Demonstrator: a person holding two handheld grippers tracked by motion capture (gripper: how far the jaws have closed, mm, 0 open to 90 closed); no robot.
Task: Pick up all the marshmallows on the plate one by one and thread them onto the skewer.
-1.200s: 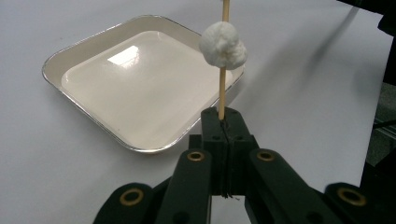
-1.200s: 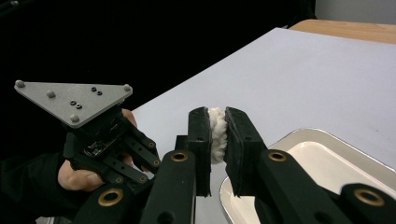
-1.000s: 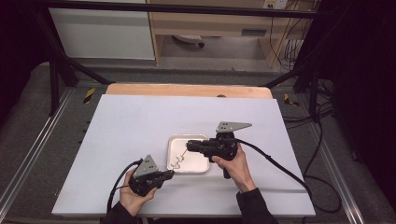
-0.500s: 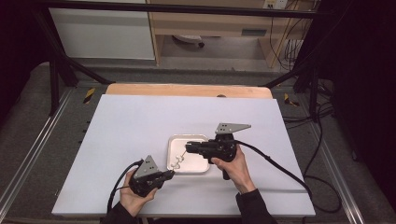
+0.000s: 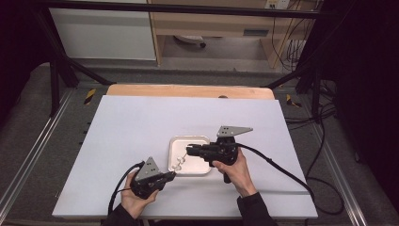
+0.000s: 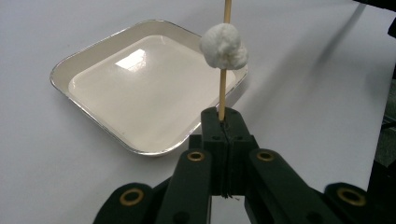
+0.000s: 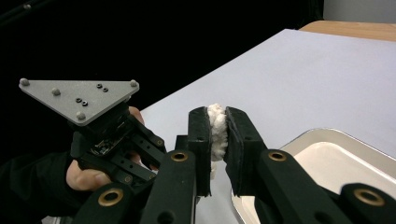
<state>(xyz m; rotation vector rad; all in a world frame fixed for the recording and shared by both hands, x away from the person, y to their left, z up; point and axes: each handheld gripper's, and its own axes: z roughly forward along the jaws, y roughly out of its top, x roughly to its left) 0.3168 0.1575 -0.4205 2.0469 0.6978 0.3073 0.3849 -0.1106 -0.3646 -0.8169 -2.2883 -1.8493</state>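
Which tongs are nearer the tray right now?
Right. The right tongs hang over the tray, pinching a marshmallow. The left tongs sit just off its near-left corner, clamping a skewer.

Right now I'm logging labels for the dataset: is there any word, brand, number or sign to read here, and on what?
None can be read: no text shows on the tray, the skewer, the marshmallow, the left gripper or the right gripper.
Yellow-black floor markers: stripes, no letters.
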